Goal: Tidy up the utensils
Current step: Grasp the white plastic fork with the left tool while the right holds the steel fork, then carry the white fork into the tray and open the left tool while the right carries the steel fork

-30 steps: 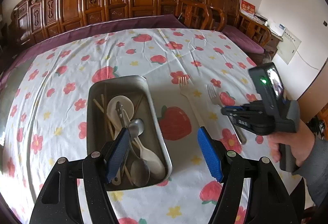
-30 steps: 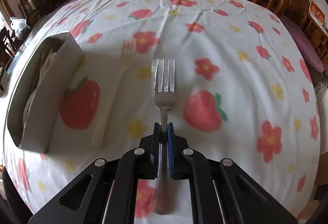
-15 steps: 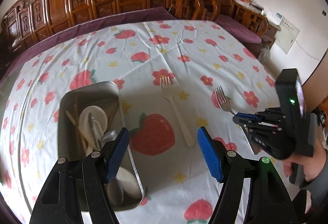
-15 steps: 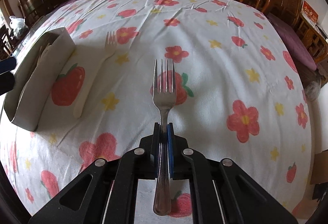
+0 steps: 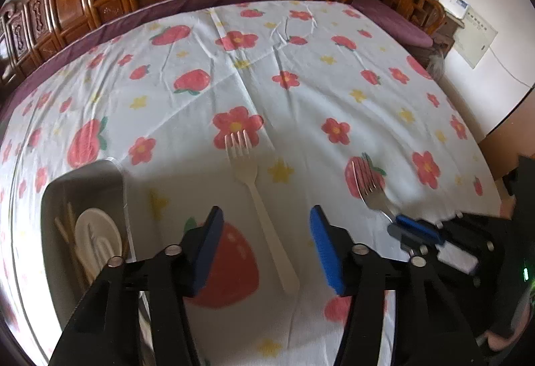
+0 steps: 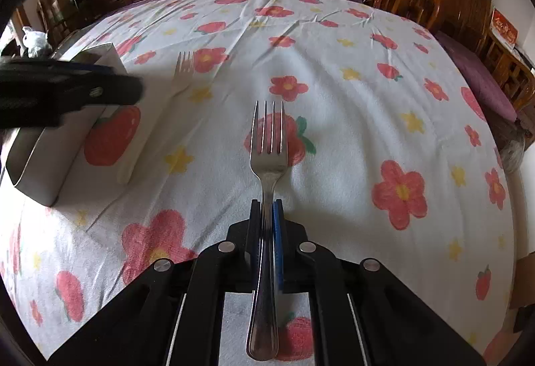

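since a second ago your left gripper (image 5: 264, 239) has swung right, off the metal tray (image 5: 83, 175) and over to the white plastic fork (image 5: 259, 202), and the tray has slid to the lower left edge of that view. seen from the left wrist, the jaws stand spread wide with the white fork's handle lying between them on the strawberry tablecloth (image 5: 301, 71), tines pointing away from you. the fork lies flat and just beside the tray, apart from it. the tray shows a pale spoon (image 5: 97, 239) and some chopsticks (image 5: 67, 225) inside. at the right, your right gripper (image 5: 414, 230) is pinching the metal fork (image 5: 369, 187) by its neck.

the white fork looks light and a little flexible, so it should lift with almost no effort, but it may skate on the cloth as the pads close. take it across the mid handle, where it is narrow and straight, and come down square.

from the right wrist, the right gripper (image 6: 267, 225) is pressed together on the metal fork (image 6: 267, 158), gripping just behind the head with the handle running back under the camera. that fork is stiff, smooth and heavier at the handle end, so i'd judge it could pivot if you swing fast. the tray (image 6: 43, 165) sits at far left, partly behind your left gripper (image 6: 67, 91); the white fork (image 6: 153, 118) lies beside it.
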`<state>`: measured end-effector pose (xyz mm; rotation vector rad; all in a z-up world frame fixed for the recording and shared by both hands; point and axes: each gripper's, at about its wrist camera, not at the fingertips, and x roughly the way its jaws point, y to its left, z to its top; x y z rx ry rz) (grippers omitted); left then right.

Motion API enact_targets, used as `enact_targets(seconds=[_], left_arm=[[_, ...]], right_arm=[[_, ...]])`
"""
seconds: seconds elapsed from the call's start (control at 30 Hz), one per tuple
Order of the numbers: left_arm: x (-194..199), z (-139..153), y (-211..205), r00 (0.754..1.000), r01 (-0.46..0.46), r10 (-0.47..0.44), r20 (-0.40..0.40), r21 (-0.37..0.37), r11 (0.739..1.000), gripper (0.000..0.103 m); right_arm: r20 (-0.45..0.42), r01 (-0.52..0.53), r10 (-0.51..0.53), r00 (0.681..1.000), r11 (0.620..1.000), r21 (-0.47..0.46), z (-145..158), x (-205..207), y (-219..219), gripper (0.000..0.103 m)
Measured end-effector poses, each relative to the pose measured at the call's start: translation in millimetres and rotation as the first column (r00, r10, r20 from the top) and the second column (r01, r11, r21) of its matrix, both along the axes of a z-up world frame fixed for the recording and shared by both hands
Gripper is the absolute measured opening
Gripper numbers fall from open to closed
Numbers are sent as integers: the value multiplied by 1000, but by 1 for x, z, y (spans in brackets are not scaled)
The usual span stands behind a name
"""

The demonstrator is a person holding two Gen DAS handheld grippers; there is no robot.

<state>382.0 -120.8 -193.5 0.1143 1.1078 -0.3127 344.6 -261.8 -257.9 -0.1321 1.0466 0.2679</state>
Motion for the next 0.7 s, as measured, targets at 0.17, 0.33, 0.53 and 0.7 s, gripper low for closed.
enact_targets(seconds=[0.17, 0.33, 0.53, 0.7], left_arm=[[21, -20, -7, 998, -17, 18, -67, 24, 1000, 34], [30, -37, -10, 993, -38, 44, -111, 56, 998, 26], [34, -42, -11, 993, -52, 59, -101, 73, 996, 16], [33, -41, -11, 995, -35, 40, -94, 60, 998, 5]], right_arm=[[8, 1, -1, 1000, 1000, 17, 0, 0, -2, 9], [10, 2, -3, 1000, 1000, 23, -1, 0, -3, 9], [-7, 13, -13, 1000, 999, 42, 0, 2, -4, 9], [-25, 24, -23, 999, 998, 57, 1, 1, -5, 9]])
